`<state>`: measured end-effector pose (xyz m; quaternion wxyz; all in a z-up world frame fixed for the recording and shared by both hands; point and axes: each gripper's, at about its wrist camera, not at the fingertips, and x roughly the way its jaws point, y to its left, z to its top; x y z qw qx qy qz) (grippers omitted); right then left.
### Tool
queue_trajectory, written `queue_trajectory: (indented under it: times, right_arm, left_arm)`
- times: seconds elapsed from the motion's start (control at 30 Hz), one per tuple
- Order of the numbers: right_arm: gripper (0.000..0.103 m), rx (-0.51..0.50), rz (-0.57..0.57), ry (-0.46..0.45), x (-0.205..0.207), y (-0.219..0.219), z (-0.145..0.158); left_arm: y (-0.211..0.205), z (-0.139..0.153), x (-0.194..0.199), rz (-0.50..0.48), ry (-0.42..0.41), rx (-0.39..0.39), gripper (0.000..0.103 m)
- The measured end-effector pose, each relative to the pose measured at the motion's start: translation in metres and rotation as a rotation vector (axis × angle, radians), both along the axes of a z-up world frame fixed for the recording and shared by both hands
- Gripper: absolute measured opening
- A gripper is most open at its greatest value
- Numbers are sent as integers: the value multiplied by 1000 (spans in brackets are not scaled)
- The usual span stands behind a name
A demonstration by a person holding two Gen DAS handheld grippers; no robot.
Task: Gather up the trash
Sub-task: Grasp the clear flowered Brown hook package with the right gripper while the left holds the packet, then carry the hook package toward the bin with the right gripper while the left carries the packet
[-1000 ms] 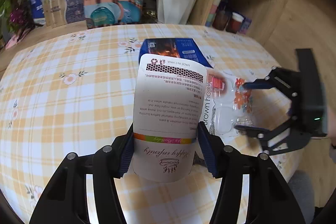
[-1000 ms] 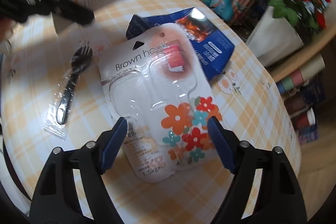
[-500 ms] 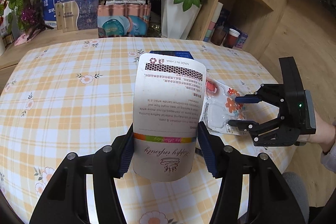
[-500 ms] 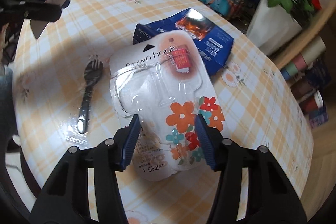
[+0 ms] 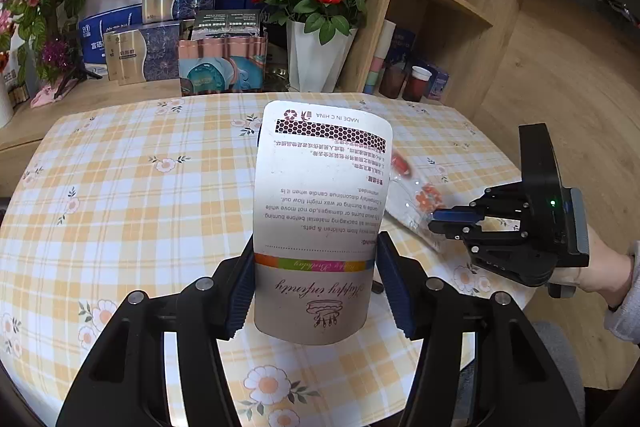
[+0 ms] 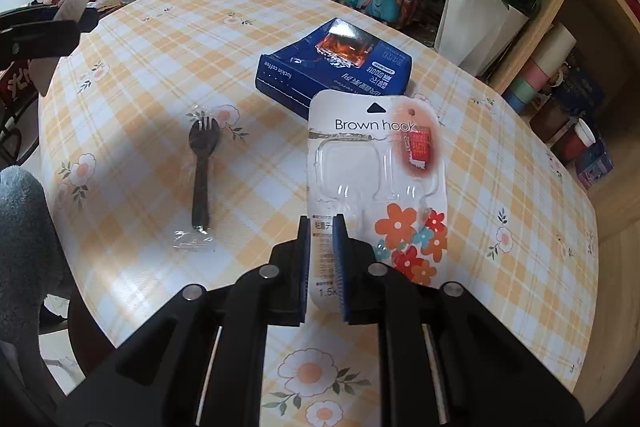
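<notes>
Both grippers loaded. Left gripper [image 5: 316, 291] stands about half open, pads pressed on the two side edges of a white candle card [image 5: 322, 223], which stands upright and clear of the table; gripping by the edges near its lower end is presumably why the stiff card stays flat instead of folding. Right gripper [image 6: 323, 259] has just been closing and is now nearly shut, its blue pads pinching the bottom edge of the "Brown hook" blister pack [image 6: 376, 187], card between them. The pack's far end appears lifted toward the camera and its top edge overlaps the near corner of the blue coffee box [image 6: 334, 67] in this view; whether it touches the box I cannot tell. A thin edge pinch suits it, since the clear bubble in the middle is bulky and probably slippery. Count of trash items seen: four — one candle card (held, left), one blister pack (held, right), one blue coffee box lying flat near the middle of the checked tablecloth [image 6: 160, 39], one black plastic fork in a clear wrapper [image 6: 202, 171], flat and well left of the pack. Two in hand, two on the table. No bin or bag shows in either view, so where the items are meant to go is unknown.
</notes>
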<state>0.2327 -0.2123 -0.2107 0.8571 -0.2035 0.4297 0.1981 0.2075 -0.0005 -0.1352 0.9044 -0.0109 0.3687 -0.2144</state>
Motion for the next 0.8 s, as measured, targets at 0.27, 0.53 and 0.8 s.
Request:
queue_trajectory:
  times: [0.27,0.53,0.8]
  right_arm:
    - [25,49,-49,11,12,-16,9]
    - [44,31,-35,18,37,-21,7]
    - [83,82,-65,34,65,-35,8]
  left_arm:
    - [14,2,-8,36,-3,-19,55]
    - [27,-6,-1,67,16,-52,55]
    - [25,-18,6,59,39,-71,55]
